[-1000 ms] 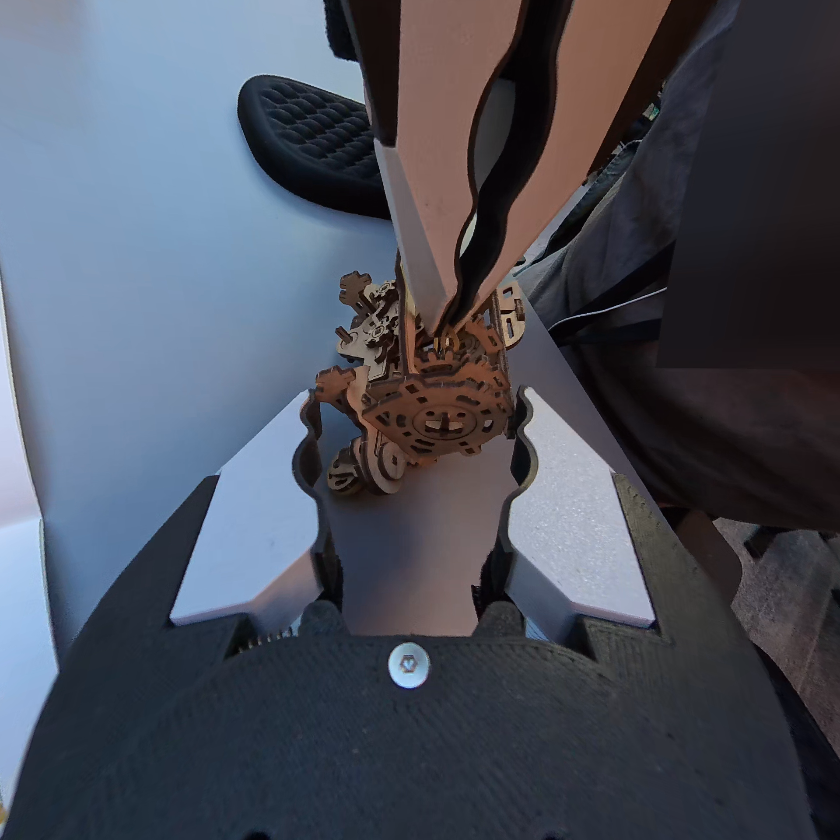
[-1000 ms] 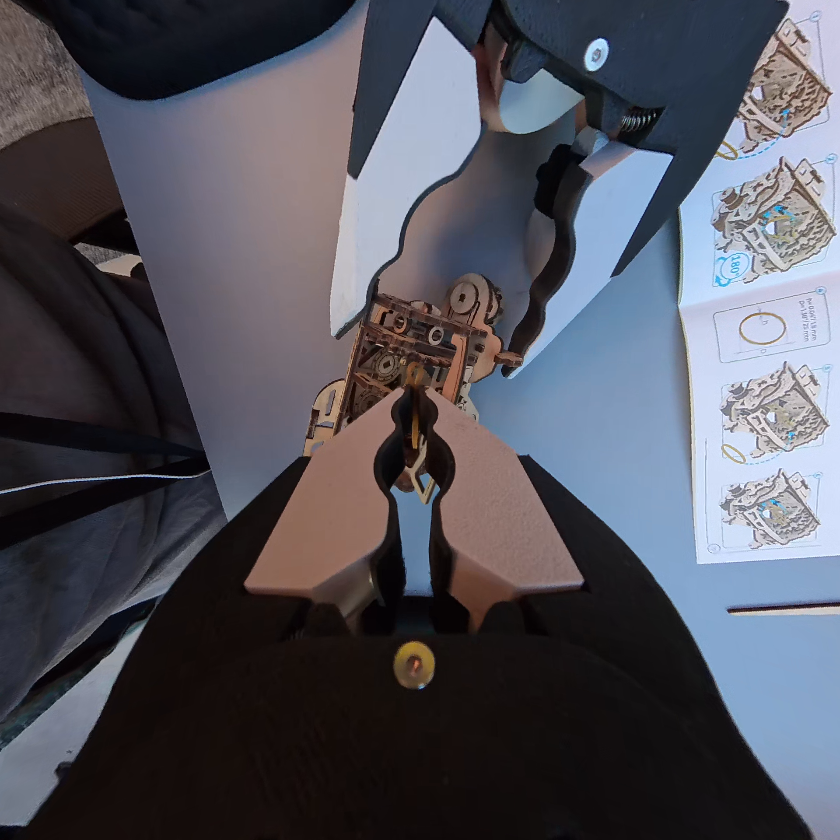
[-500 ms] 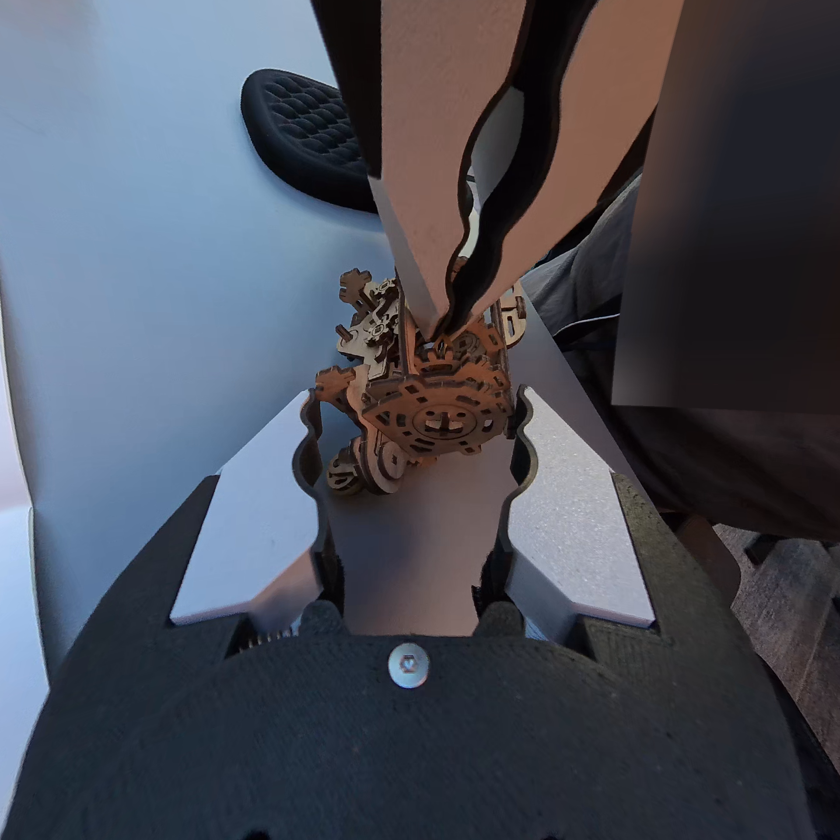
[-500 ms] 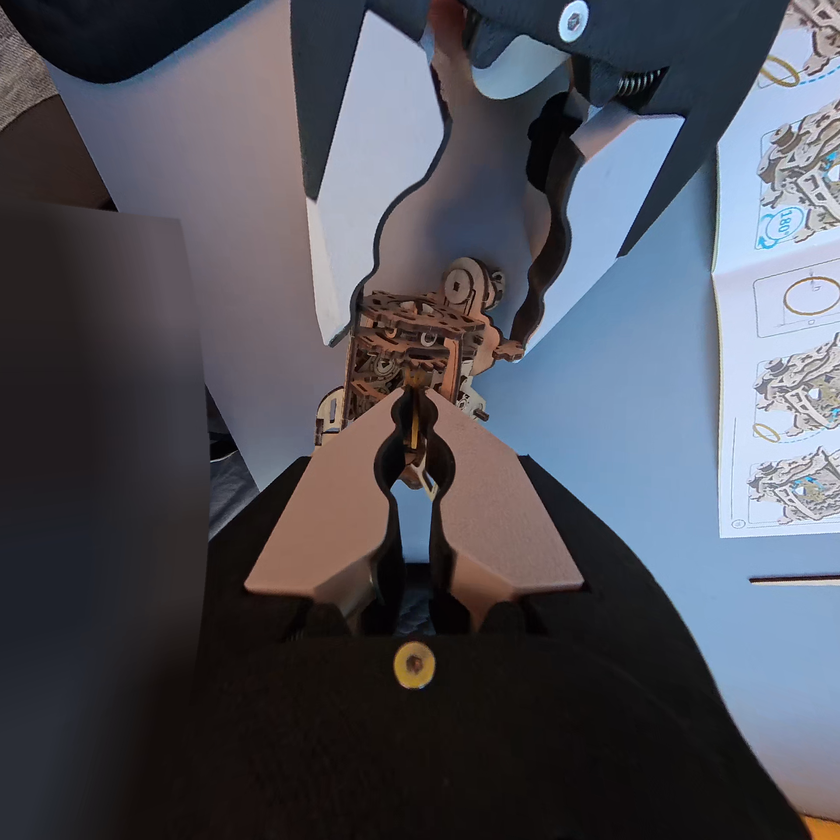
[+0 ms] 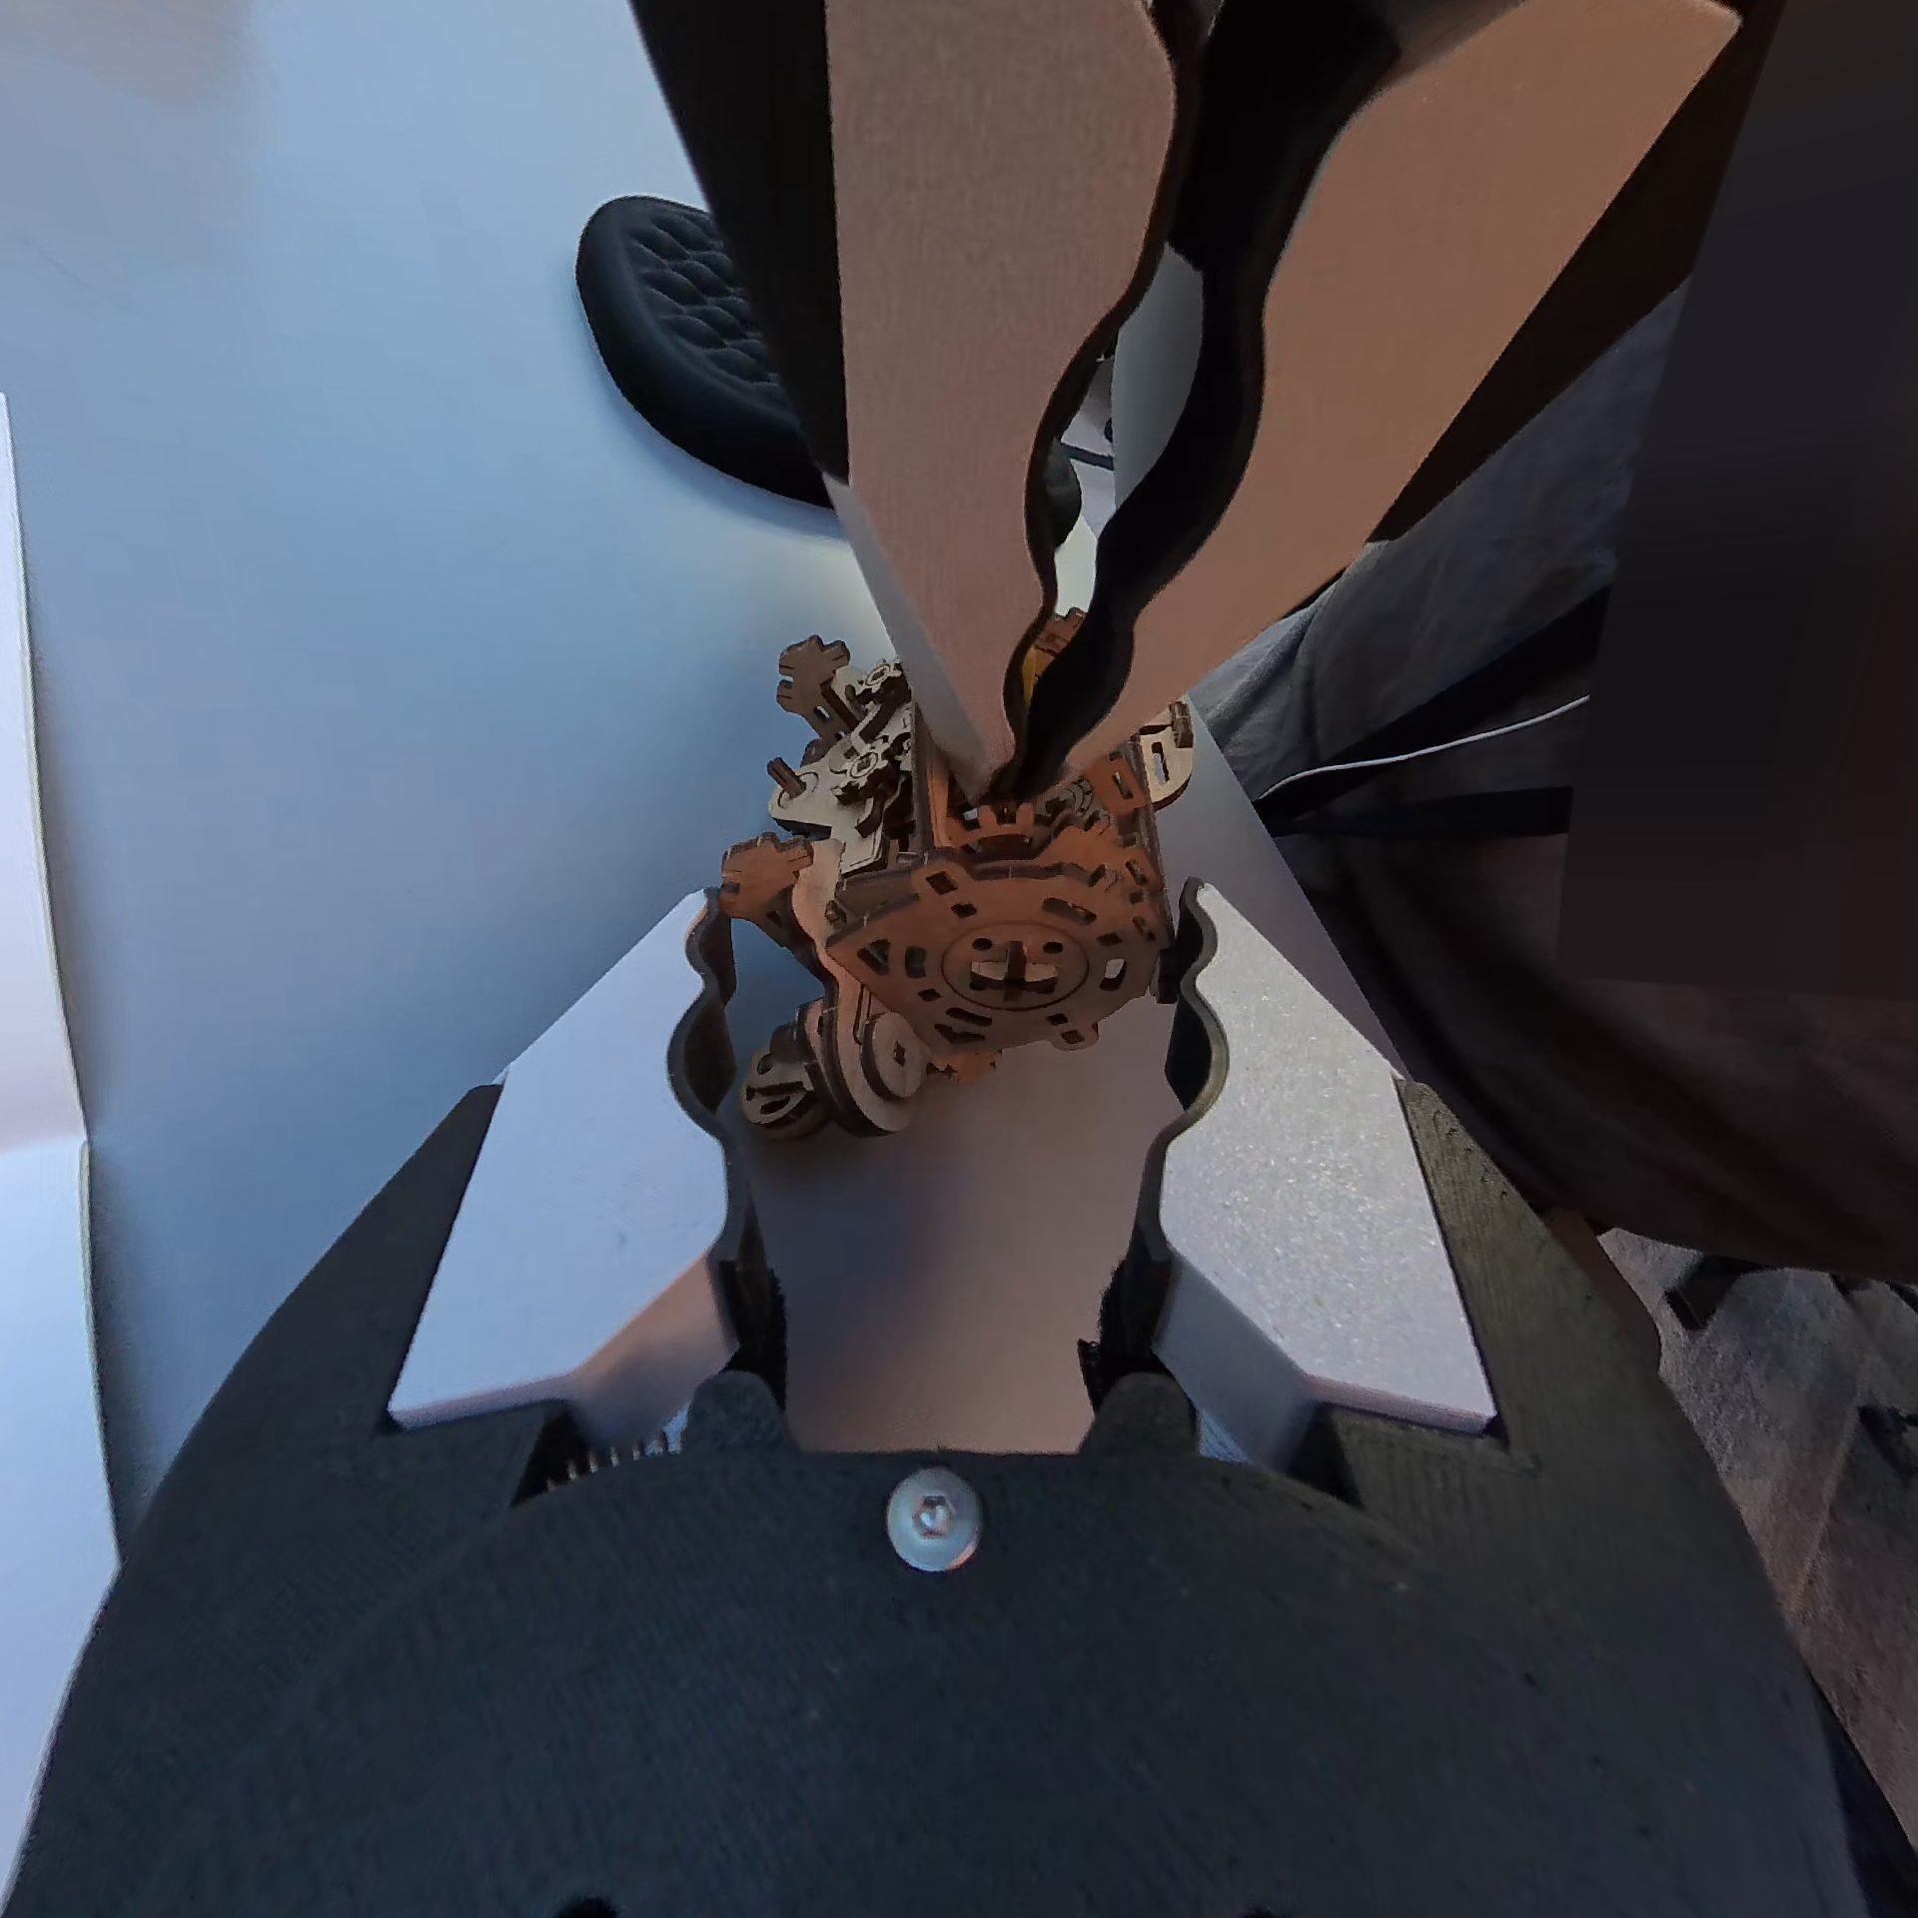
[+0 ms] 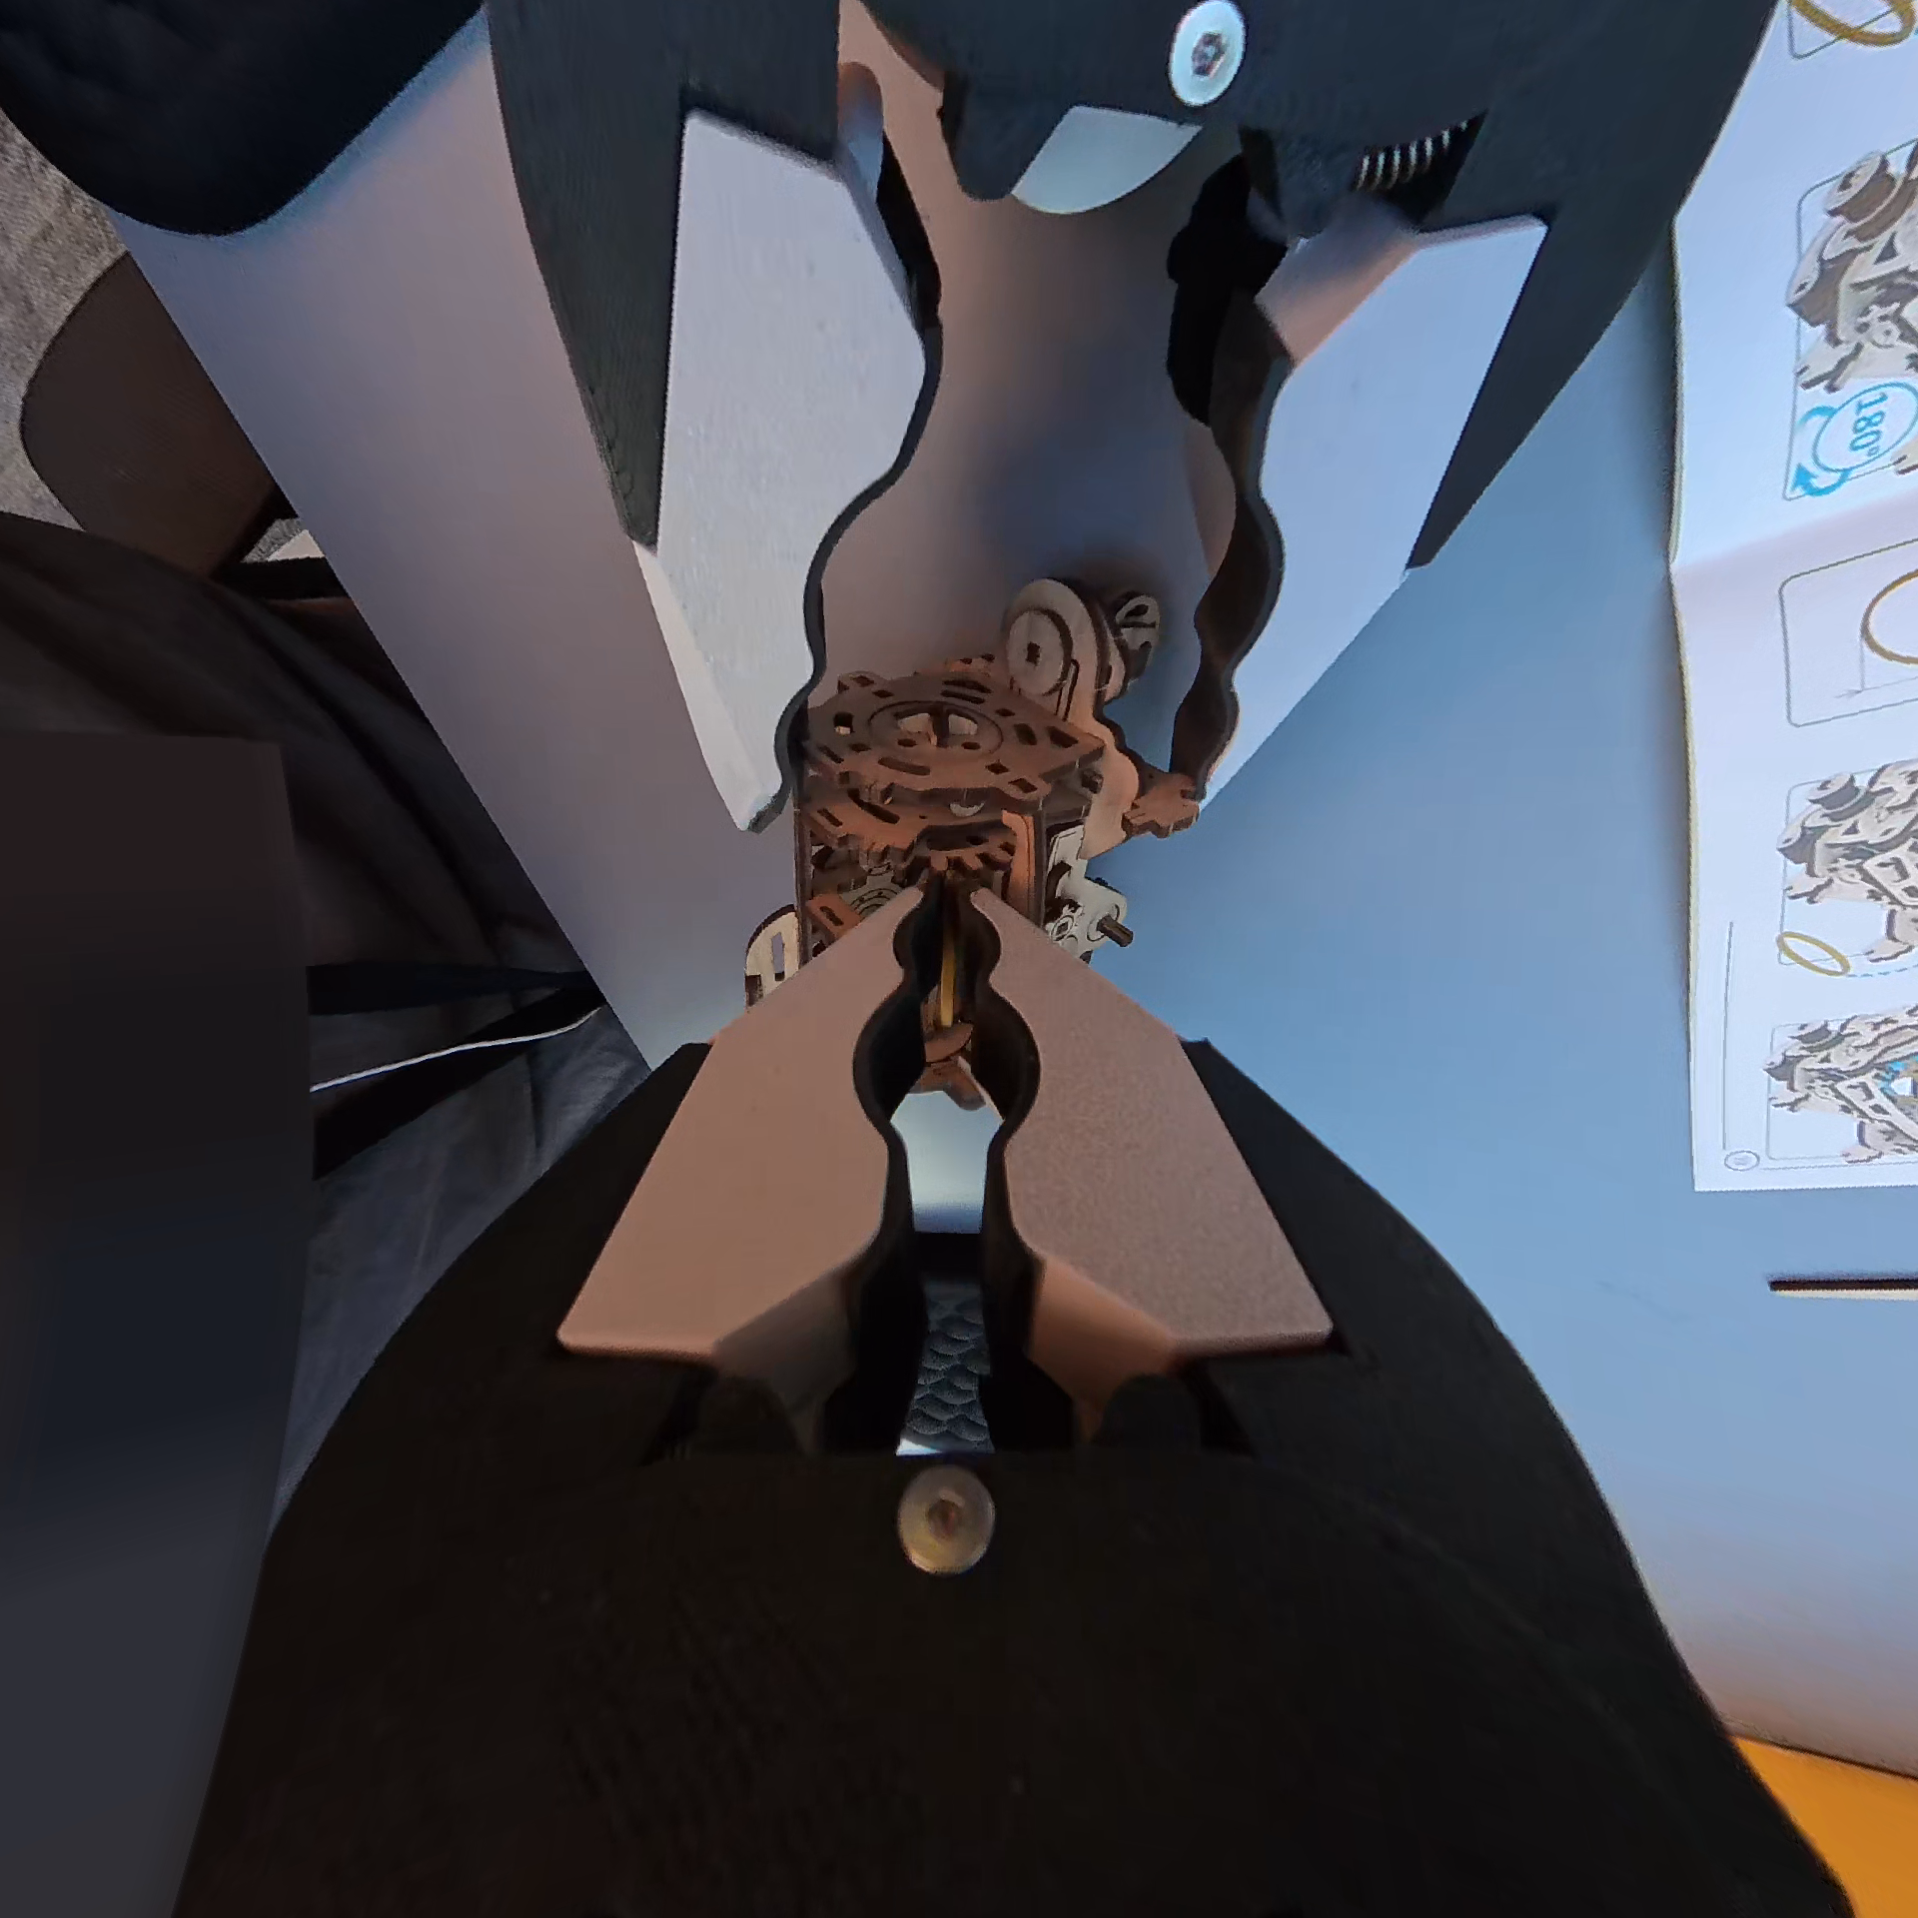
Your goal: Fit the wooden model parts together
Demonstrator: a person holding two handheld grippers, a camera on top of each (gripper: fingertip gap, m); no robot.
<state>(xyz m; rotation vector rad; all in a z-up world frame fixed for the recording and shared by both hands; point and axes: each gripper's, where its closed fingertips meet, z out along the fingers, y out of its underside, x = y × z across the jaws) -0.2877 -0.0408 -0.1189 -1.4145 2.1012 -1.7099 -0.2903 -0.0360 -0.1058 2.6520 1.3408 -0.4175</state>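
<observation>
The wooden model [image 5: 986, 955], a small laser-cut gear assembly with a hexagonal slotted face, sits between my left gripper's [image 5: 950, 913] pale fingers. Both fingertips touch its sides, so the gripper is shut on it, just above the grey table [image 5: 311, 623]. My right gripper [image 6: 947, 893] is shut on a thin yellow band [image 6: 950, 976], and its tips press against the model's [image 6: 934, 789] gear side. In the left wrist view the right gripper [image 5: 1012, 794] comes down from above onto the model's top. The left gripper [image 6: 981, 799] shows opposite in the right wrist view.
An open instruction booklet [image 6: 1806, 727] lies on the table to the right. A thin wooden sheet edge [image 6: 1842, 1287] lies below it. A black quilted pad [image 5: 695, 343] lies at the far side. A person's dark clothing [image 5: 1557, 934] is beside the table edge. Only a small space, under 4 cm, lies between the two pairs of fingers.
The right gripper has moved closer onto the model, still shut on the yellow band. The model has tilted, so its hexagonal face now shows in the right wrist view. The left gripper keeps its hold.
</observation>
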